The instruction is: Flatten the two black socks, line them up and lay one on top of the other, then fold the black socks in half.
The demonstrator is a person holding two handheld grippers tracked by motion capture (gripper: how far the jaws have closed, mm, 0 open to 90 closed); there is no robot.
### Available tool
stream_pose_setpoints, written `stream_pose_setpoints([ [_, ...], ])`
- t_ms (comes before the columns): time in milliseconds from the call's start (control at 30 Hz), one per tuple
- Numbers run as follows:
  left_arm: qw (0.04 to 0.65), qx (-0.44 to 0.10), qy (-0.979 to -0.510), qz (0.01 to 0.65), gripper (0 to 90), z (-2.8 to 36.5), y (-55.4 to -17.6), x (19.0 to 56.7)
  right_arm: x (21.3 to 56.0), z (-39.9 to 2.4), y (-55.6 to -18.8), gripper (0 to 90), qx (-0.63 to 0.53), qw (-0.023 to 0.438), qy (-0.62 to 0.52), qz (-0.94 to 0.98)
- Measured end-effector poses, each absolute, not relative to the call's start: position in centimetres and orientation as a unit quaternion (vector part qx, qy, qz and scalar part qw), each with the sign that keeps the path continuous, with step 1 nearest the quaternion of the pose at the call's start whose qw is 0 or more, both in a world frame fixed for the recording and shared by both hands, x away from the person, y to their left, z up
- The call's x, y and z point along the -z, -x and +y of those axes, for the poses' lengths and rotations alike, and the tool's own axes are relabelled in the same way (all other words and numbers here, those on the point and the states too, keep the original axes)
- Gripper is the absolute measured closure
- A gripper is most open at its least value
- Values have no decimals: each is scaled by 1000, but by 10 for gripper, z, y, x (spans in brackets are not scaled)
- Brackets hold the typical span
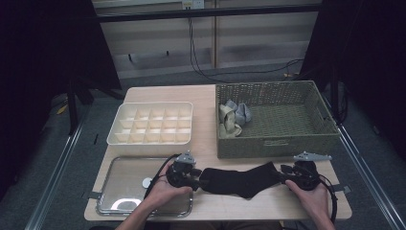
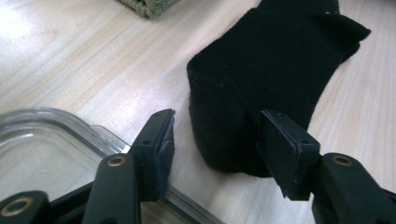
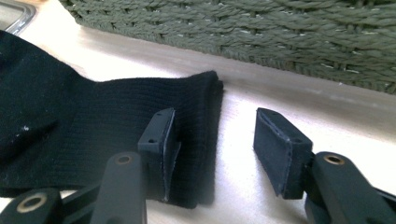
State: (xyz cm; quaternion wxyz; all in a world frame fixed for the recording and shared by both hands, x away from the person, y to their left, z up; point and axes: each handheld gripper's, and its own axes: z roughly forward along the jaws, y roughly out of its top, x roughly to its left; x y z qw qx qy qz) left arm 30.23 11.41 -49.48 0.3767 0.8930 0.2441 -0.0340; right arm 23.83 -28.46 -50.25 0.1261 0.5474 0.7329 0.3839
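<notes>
A black sock (image 1: 239, 180) lies flat and stretched out on the wooden table near its front edge. My left gripper (image 1: 195, 179) stands at the sock's left end; its jaws are apart around the toe (image 2: 224, 140), and the pads do not press on it. My right gripper (image 1: 286, 175) stands at the sock's right end. In the right gripper view the cuff (image 3: 196, 116) lies flat on the table between its parted jaws, partly under the left one (image 3: 163, 140), with bare table before the right pad (image 3: 275, 144).
A green woven basket (image 1: 277, 143) with several rolled socks (image 1: 234, 117) stands behind the black sock. A white divided organiser box (image 1: 151, 123) sits at the back left. A metal tray (image 1: 119, 191) lies at the front left, under my left hand.
</notes>
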Motion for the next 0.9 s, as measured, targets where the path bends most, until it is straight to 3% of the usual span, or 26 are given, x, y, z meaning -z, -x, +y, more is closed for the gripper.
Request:
stream_pose_setpoints([
  [167,373,28,-898,232,428,114,-299,494,500,-281,-236,553,-375,116,-555,734],
  [400,384,28,-895,227,380,113,-298,497,500,-274,-235,562,-371,126,-549,738],
  [500,383,25,-896,221,349,113,-297,497,502,-274,-235,660,-377,123,-543,740],
  [800,391,23,-894,218,315,113,-295,499,503,-275,-236,775,-382,113,-549,735],
  [900,391,27,-893,222,345,114,-295,498,504,-277,-237,807,-398,94,-553,726],
])
